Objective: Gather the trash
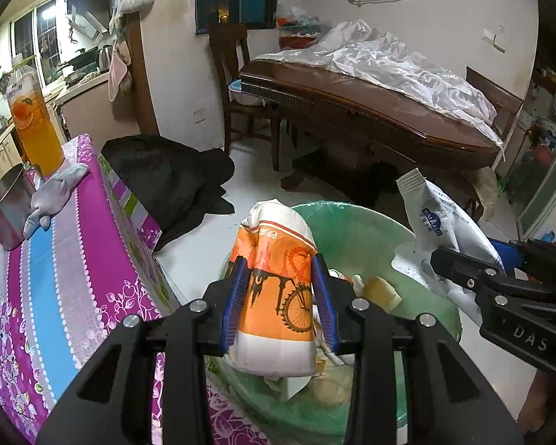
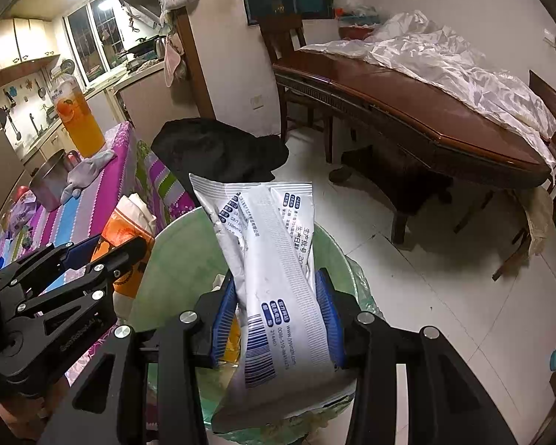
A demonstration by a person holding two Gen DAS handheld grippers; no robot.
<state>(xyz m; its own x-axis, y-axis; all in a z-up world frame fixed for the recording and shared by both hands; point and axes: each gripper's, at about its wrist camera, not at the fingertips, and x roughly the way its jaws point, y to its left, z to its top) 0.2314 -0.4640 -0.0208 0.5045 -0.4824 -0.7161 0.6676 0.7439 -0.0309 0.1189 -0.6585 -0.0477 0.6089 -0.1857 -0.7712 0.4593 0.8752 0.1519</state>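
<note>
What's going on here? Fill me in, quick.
A person is collecting trash with a handheld claw in each hand. The left claw is shut on an orange and white packet with a bicycle print, and the right claw is shut on a white and silver wrapper. Both are held over a bin with a green liner that already has scraps in it, beside a table with a purple floral cloth. Neither piece has been dropped yet.

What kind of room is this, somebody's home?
Most likely a lived-in home, a dining area opening onto a kitchen: a wooden dining table with a chair, and a kitchen counter with cookware under a window.
</note>
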